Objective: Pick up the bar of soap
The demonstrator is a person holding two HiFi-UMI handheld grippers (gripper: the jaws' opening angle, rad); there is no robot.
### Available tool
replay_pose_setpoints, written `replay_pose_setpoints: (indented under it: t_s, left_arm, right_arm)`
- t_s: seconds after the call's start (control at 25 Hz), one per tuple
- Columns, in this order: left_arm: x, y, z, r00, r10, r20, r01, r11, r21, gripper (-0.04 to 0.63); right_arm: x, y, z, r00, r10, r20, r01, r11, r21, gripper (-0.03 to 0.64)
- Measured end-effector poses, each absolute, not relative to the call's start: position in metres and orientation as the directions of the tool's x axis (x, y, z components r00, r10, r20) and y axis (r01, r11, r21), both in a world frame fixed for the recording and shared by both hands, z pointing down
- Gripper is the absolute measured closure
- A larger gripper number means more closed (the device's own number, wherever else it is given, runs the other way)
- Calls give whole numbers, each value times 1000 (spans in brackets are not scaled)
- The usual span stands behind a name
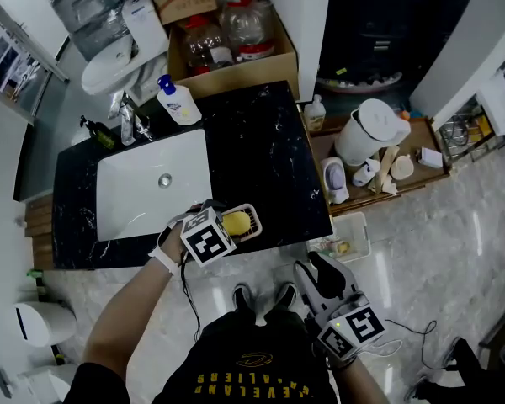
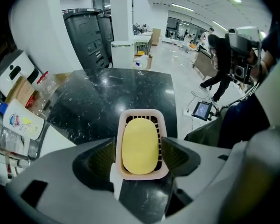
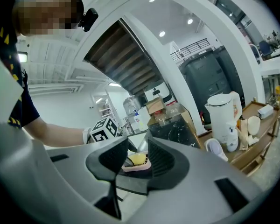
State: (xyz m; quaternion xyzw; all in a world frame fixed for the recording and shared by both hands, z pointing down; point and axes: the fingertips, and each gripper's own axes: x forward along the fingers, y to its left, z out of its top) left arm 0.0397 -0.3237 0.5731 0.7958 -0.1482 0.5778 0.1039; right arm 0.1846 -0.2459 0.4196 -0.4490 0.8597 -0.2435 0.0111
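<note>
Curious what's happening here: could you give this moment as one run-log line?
left tongs: open, straddling soap dish | bar of soap: in dish, not gripped | right tongs: open, empty

Yellow soap (image 2: 140,146), pinkish (perhaps cream) dish (image 2: 140,175), white-veined black counter (image 2: 116,92)

The bar of soap (image 1: 235,222) lies in the soap dish (image 1: 257,220), which stands on the counter (image 1: 261,141) near its front edge, just right of the sink (image 1: 151,188); the left gripper (image 2: 139,158) is over the dish, one jaw at each side of it. A pump bottle (image 1: 178,101) stands behind the sink, and a cardboard box (image 1: 236,72) is behind the counter. Right of the counter a lower shelf (image 1: 421,154) carries a kettle (image 1: 369,131), and the right gripper (image 1: 318,274) is in front of the counter, well apart from the dish
</note>
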Motion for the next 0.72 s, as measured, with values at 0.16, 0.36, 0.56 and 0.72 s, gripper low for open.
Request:
replay_pose_setpoints:
  t_s: [0.16,0.36,0.56,0.72]
  left_arm:
    - [40,-327,577,264,-105,959,-344,-939,-8,284]
    - [39,-332,583,252,-128,959,-354,-935,-31,284]
    - [41,-335,582,206,-260,943,-313,-931,-188,284]
    - [42,-335,580,181,-321,930,-306,-917,-257,284]
  right_arm:
    - [186,-246,422,-601,-774,199,-756,471,-453,472]
    - [190,-245,429,-601,-773,202,-746,453,-488,473]
    - [194,-245,435,-597,-775,207,-743,436,-508,477]
    - [196,-247,437,-596,-775,210,-741,430,-516,482]
